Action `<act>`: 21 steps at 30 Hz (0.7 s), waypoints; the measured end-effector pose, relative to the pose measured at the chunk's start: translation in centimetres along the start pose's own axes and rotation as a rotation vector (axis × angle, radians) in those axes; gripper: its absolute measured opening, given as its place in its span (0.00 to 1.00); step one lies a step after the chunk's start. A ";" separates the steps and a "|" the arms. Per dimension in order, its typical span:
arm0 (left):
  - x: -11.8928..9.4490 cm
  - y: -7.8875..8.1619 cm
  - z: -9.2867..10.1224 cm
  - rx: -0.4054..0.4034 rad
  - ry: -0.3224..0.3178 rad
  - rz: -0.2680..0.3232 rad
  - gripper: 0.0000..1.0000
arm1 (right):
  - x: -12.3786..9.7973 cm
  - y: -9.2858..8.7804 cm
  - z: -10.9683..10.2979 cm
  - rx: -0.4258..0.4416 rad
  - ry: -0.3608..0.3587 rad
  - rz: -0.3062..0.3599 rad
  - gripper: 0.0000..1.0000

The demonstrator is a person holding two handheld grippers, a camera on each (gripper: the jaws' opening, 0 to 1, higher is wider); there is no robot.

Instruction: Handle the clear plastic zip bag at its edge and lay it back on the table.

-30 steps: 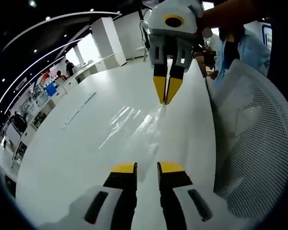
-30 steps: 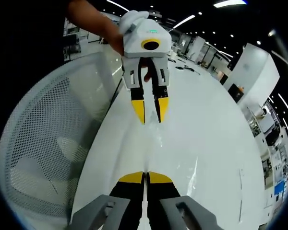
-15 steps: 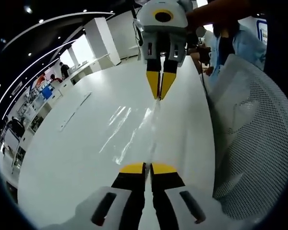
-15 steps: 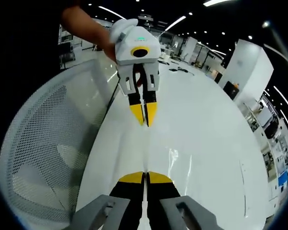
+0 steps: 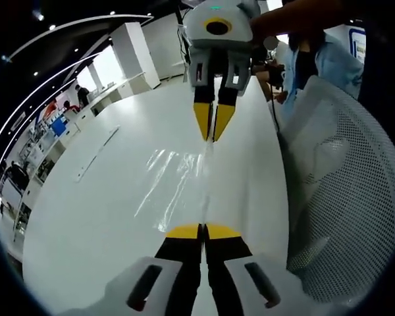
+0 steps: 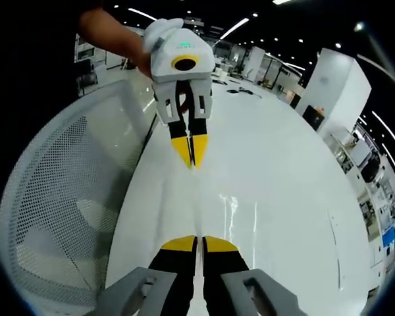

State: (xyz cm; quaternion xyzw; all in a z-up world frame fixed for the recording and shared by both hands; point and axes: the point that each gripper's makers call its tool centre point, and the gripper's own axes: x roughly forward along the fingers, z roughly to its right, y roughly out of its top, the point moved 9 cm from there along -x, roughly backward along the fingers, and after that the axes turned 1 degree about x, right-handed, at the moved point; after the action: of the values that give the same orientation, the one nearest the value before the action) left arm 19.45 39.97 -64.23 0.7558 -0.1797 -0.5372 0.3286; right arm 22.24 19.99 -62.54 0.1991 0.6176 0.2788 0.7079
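Both tongs, left (image 5: 202, 231) and right (image 6: 197, 242), are clenched on opposite ends of the clear zip bag (image 5: 174, 181), stretched just above the white tabletop (image 5: 105, 197). It looks featherlight, floppy and slick; edges seem the surest hold. A mesh chair (image 5: 345, 197) stands beside.

Both grippers: left gripper (image 5: 203, 232) & right gripper (image 6: 198, 243) w/ yellow-tipped black jaws, grey-white bodies w/ dark slots. Opposite unit: white housing, small green light on top.

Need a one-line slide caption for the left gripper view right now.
Both grippers, left and right, shut on opposite edges of the clear zip bag above the white table.
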 end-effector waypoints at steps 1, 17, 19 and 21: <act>0.0 0.0 -0.1 0.009 -0.001 -0.001 0.00 | 0.0 0.0 0.0 0.010 0.003 0.001 0.02; 0.2 0.8 -0.1 0.023 -0.015 0.000 0.00 | 1.1 2.0 -0.1 0.021 -0.009 0.057 0.05; 0.1 1.0 0.0 0.024 -0.015 0.001 0.00 | 1.3 2.2 -0.2 0.019 -0.009 0.062 0.05; 0.1 1.1 0.0 0.024 -0.016 0.003 0.00 | 1.4 2.5 -0.2 0.016 -0.008 0.067 0.05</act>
State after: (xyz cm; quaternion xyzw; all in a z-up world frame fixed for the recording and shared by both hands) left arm 19.63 39.10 -63.55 0.7549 -0.1897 -0.5407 0.3190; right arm 21.78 22.81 -62.11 0.2265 0.6099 0.2966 0.6991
